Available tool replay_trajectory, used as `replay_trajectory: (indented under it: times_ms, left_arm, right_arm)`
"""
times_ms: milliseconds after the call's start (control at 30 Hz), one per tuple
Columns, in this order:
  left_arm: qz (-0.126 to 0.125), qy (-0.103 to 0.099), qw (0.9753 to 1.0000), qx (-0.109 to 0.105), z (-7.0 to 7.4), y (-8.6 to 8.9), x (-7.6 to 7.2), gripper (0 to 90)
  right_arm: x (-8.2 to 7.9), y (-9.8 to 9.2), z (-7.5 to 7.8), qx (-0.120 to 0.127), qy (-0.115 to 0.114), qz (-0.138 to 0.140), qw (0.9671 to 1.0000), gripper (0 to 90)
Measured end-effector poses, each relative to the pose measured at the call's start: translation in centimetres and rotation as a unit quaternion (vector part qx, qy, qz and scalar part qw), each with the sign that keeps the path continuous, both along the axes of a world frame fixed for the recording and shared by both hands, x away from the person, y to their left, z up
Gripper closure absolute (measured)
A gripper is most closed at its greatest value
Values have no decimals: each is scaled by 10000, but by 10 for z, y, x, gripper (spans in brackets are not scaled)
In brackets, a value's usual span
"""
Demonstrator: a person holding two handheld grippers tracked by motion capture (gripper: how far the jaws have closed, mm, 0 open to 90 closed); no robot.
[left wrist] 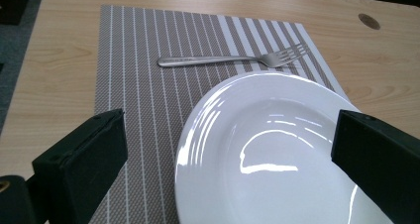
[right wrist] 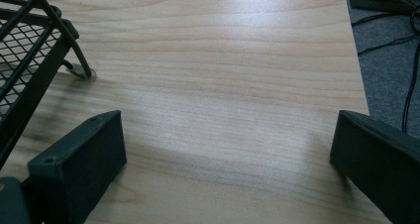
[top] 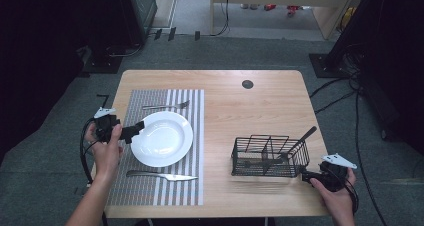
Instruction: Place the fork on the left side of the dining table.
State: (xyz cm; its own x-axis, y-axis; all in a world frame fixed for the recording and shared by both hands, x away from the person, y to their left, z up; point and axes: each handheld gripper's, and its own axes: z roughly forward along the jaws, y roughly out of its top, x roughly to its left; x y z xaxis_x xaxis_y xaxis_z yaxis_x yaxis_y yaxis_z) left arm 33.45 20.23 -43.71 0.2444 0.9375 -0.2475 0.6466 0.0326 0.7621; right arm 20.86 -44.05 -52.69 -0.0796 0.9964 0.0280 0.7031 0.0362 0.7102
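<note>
A white plate [top: 162, 138] lies on a striped placemat [top: 155, 191], with a fork [top: 167, 106] beyond it and a knife [top: 162, 175] on its near side. My left gripper [top: 136, 130] is at the plate's left rim, open. In the left gripper view the plate [left wrist: 277, 159] lies between the wide-apart jaws, and the fork [left wrist: 233, 60] lies farther off. A black wire basket [top: 270, 156] stands at the right with a dark utensil [top: 302, 138] leaning out of it. My right gripper [top: 305, 175] is open by the basket's near right corner, over bare wood [right wrist: 228, 135].
The basket's corner and foot [right wrist: 34, 60] are at the left of the right gripper view. The table's right edge [right wrist: 359, 70] is close, with cables on the floor past it. A round grommet [top: 247, 84] sits at the table's far middle.
</note>
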Motion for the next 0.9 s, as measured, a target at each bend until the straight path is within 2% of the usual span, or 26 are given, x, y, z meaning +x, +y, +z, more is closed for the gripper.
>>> replay_trajectory:
  times_ms: [100,267,333,533,700,733,767,867,900]
  left_arm:
    - [21,-45,10000,8,0,3,-7,12]
    - [132,-139,9998,66,-7,16,-33,12]
    - [166,-144,9997,62,-9,19,-37,12]
    - [296,-16,9996,25,-29,33,-61,12]
    - [391,-34,9992,37,-38,39,-74,12]
    - [402,15,9992,83,-43,42,-78,12]
    - [402,15,9992,83,-43,42,-78,12]
    - [413,39,9986,331,-53,43,-83,12]
    - [407,60,9986,317,-55,43,-84,12]
  right_arm:
    - [0,0,0,0,-1,-2,10000,6]
    - [0,0,0,-1,0,1,10000,6]
    - [0,0,0,1,-1,-2,10000,6]
    - [0,0,0,0,1,0,10000,6]
    - [0,0,0,0,0,0,10000,6]
    - [0,0,0,-1,6,-2,10000,6]
    - [0,0,0,-1,6,-2,10000,6]
    - [0,0,0,0,6,-4,10000,6]
    - [0,0,0,-1,6,-2,10000,6]
